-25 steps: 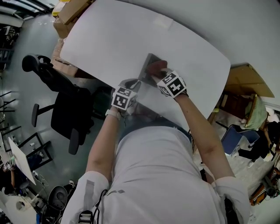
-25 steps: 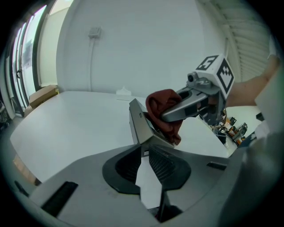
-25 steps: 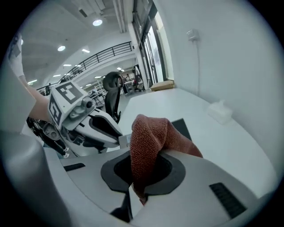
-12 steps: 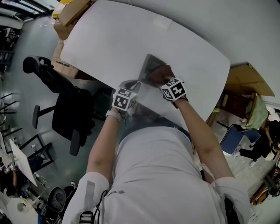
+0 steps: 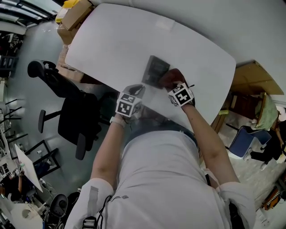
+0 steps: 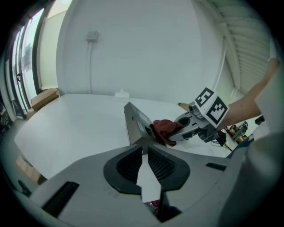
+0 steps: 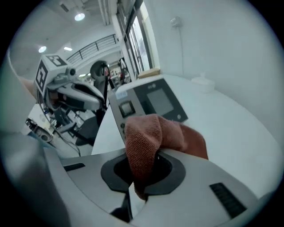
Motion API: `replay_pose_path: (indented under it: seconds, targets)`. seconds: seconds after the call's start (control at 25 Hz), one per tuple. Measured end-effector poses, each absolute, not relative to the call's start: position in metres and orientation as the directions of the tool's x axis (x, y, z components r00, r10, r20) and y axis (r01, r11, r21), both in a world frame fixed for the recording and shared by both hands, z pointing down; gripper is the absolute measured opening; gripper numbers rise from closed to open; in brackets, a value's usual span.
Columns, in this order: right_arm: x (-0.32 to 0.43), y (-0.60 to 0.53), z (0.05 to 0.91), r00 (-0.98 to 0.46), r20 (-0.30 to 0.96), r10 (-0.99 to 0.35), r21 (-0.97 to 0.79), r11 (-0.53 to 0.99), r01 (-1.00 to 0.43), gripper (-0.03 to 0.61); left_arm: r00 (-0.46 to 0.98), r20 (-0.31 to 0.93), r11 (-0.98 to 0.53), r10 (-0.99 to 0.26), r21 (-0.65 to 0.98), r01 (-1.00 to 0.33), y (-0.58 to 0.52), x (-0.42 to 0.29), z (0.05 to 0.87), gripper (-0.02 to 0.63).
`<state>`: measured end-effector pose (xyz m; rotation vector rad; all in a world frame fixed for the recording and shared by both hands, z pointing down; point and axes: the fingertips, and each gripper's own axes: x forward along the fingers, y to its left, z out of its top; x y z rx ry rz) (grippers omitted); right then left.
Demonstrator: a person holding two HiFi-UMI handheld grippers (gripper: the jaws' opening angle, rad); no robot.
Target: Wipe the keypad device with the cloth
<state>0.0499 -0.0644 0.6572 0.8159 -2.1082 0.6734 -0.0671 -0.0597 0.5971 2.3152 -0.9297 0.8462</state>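
The grey keypad device [image 5: 155,69] lies on the white table [image 5: 111,40]; the right gripper view shows its screen and buttons [image 7: 153,103]. My right gripper [image 5: 172,85] is shut on a red-brown cloth [image 7: 148,137], which is pressed against the device's near right edge [image 6: 165,130]. My left gripper [image 5: 139,90] has its tips at the device's near left corner [image 6: 134,125]. Its jaws are closing, with that corner pinched between the tips. The right gripper view also shows the left gripper [image 7: 103,103].
A black office chair [image 5: 67,112] stands past the table's left edge. Cardboard boxes [image 5: 73,11] sit at the top left and another [image 5: 250,80] at the right. A small white object [image 5: 164,23] rests on the table's far side.
My right gripper has dragged the cloth across the device, from its middle to its near right edge. The left gripper has stayed at the device's corner.
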Motion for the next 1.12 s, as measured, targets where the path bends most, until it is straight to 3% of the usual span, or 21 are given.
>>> replay_pose_path:
  seconds: [0.2, 0.44, 0.64, 0.92, 1.12]
  targets:
    - [0.042, -0.08, 0.542, -0.619, 0.519, -0.589, -0.22, 0.607, -0.763, 0.04, 0.601, 0.508, -0.566, -0.617, 0.244, -0.788, -0.059, -0.069, 0.5, 0.043]
    - [0.052, -0.054, 0.437, -0.642, 0.302, -0.705, -0.261, 0.586, -0.767, 0.04, 0.618, 0.331, -0.576, -0.713, 0.226, -0.786, -0.049, -0.069, 0.404, 0.029]
    - [0.047, -0.023, 0.398, -0.598, 0.253, -0.76, -0.217, 0.558, -0.801, 0.04, 0.698, 0.222, -0.671, -0.681, 0.192, -0.716, -0.036, -0.058, 0.357, 0.029]
    - [0.015, 0.024, 0.349, -0.488, 0.182, -0.854, -0.174, 0.461, -0.87, 0.04, 0.827, 0.146, -0.816, -0.543, 0.142, -0.561, 0.009, -0.07, 0.323, 0.029]
    - [-0.017, 0.065, 0.341, -0.407, 0.166, -0.898, -0.152, 0.385, -0.91, 0.04, 0.881, 0.094, -0.861, -0.463, 0.186, -0.473, 0.041, -0.095, 0.321, 0.029]
